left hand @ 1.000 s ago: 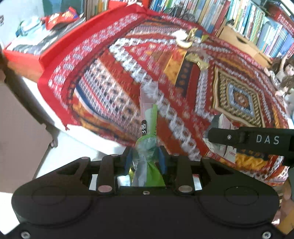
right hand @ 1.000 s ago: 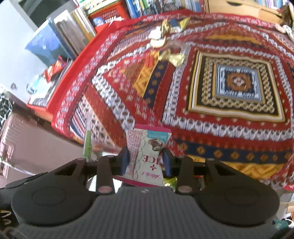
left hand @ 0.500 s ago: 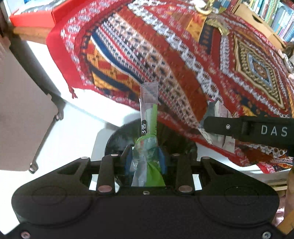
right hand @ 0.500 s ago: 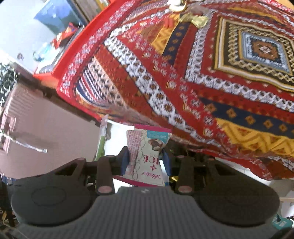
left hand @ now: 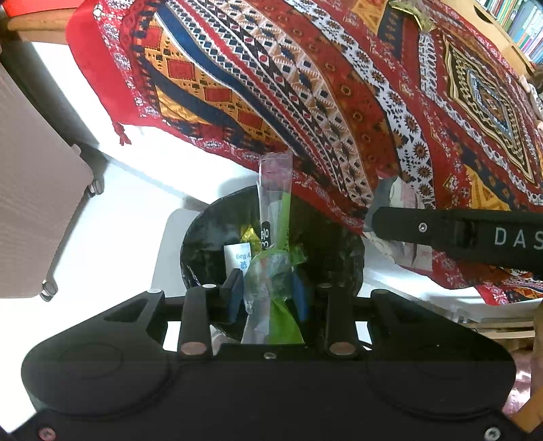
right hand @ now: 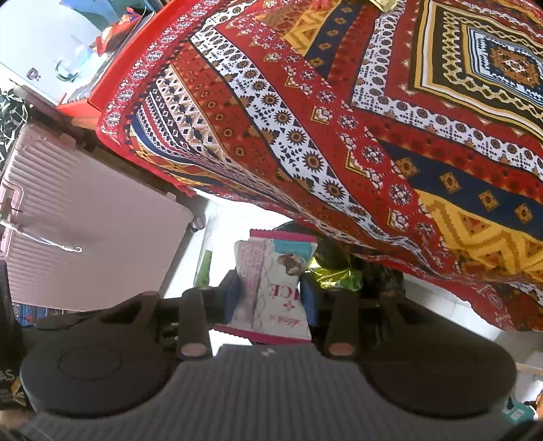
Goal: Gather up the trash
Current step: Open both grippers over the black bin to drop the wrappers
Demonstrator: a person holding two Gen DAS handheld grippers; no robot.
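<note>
My left gripper (left hand: 268, 295) is shut on a crumpled green and clear wrapper (left hand: 273, 237) that sticks up between its blue pads. It hangs directly over a black-lined trash bin (left hand: 325, 244) on the floor, which holds a white packet (left hand: 239, 256) and gold foil. My right gripper (right hand: 271, 293) is shut on a pink and white snack wrapper (right hand: 275, 278). Just ahead of it is the bin (right hand: 383, 274), half hidden under the cloth's edge. In the left wrist view the right gripper's side (left hand: 458, 234) shows as a black bar to the right of the bin. More gold wrappers (left hand: 412, 10) lie far back on the table.
A red patterned tablecloth (left hand: 339, 84) hangs over the table edge above the bin. A pink ribbed suitcase (left hand: 34, 203) on wheels stands to the left on the white floor (left hand: 118, 244). Bookshelves (left hand: 522, 30) line the far right.
Both grippers have pulled back off the tabletop and dropped below its edge, and the bin has come into view under them. Each still holds its wrapper.
</note>
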